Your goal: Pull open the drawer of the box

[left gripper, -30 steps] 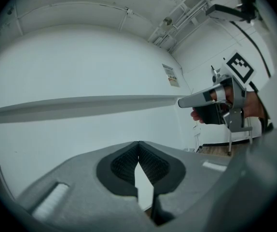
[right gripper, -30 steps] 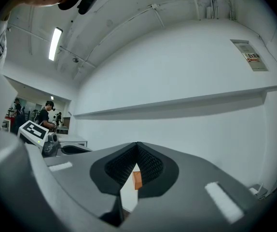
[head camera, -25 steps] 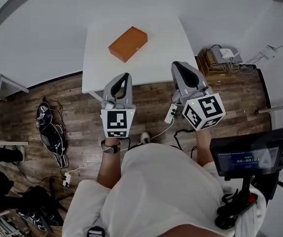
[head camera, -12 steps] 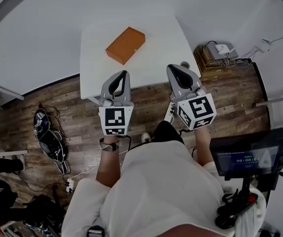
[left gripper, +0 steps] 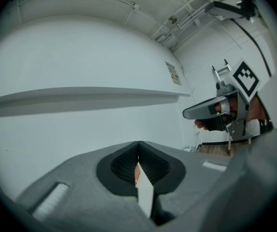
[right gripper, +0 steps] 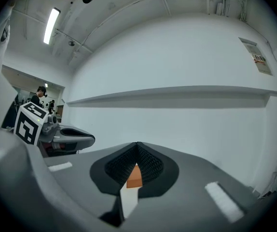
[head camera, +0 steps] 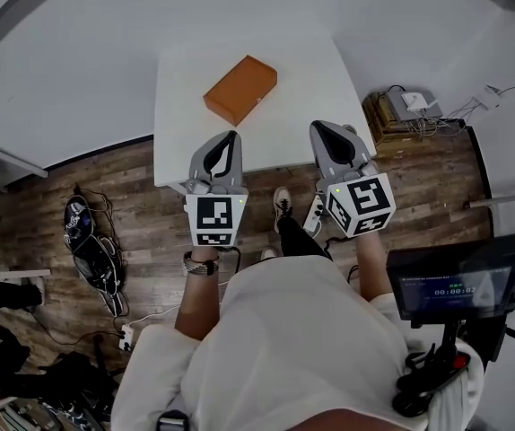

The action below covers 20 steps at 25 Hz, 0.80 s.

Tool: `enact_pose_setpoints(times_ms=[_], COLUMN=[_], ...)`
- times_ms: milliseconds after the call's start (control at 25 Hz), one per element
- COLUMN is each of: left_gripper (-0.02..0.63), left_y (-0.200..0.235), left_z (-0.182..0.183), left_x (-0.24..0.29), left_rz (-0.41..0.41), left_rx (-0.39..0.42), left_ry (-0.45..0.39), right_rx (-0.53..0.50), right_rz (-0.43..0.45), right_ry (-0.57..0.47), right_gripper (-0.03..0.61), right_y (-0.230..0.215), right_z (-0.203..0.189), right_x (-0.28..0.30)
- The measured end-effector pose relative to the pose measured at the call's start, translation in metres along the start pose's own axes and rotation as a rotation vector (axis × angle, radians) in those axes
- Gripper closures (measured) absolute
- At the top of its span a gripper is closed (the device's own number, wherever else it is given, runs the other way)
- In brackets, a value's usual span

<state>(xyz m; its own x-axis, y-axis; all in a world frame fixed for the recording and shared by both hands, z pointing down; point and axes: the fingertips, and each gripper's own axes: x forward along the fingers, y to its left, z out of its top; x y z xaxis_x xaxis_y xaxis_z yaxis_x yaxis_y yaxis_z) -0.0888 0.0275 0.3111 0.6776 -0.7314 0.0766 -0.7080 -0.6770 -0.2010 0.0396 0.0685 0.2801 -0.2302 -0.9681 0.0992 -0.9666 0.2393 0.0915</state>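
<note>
On the table top, at 12 o'clock in the head view: an orange rectangular box [head camera: 240, 89] lies flat on the white rectangular table [head camera: 302, 79], askew to the table's edges and in its left half.
Drawer: from above the box looks closed all round; which face is the drawer front cannot be told.
Left side: the left gripper [head camera: 231, 137], grey with a black-and-white marker cube at its rear, is held level at 6 o'clock from the box, tips over the table's near edge and pointing to 12 o'clock, clear of the box.
Left fingers: clenched tip to tip with nothing between them; through the slit behind the tips a sliver of table and box shows far ahead.
Right side: the right gripper [head camera: 318, 127] sits at 4 o'clock from the box, over the table's near right corner, also pointing to 12 o'clock and not touching the box.
Right fingers: pressed together and empty; the box appears small and distant through the gap below the tips.
Between the grippers: one shoe [head camera: 281, 197] on the wooden plank floor [head camera: 105, 178].
Person: a white top [head camera: 293, 348] at 6 o'clock, a wristwatch [head camera: 199, 266] on the left wrist.
Floor at 8 o'clock: black cables [head camera: 91, 241].
At 2 o'clock: a wooden crate [head camera: 385, 119].
At 4 o'clock: a dark screen [head camera: 450, 284] on a stand.
</note>
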Motion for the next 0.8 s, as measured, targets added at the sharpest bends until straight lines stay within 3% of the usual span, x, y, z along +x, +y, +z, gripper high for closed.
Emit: enact_pose_setpoints(times_ms=[120, 360, 800], left_gripper=[0.607, 0.607, 0.606], left_y=[0.010, 0.042, 0.075], left_z=[0.006, -0.036, -0.062], left_x=[-0.001, 0.065, 0.127], left_rz=[0.014, 0.053, 0.082], left_rx=[0.003, -0.018, -0.035], left_ry=[-0.003, 0.067, 0.137], right_rx=[0.001, 0.021, 0.048], right_rz=[-0.001, 0.020, 0.081], right_ry=[0.005, 0.038, 0.098], right_gripper=[0.575, 0.575, 0.548], right_y=[0.001, -0.034, -0.062], right_z=[0.005, -0.027, -0.047], right_x=[0.008, 0.078, 0.152])
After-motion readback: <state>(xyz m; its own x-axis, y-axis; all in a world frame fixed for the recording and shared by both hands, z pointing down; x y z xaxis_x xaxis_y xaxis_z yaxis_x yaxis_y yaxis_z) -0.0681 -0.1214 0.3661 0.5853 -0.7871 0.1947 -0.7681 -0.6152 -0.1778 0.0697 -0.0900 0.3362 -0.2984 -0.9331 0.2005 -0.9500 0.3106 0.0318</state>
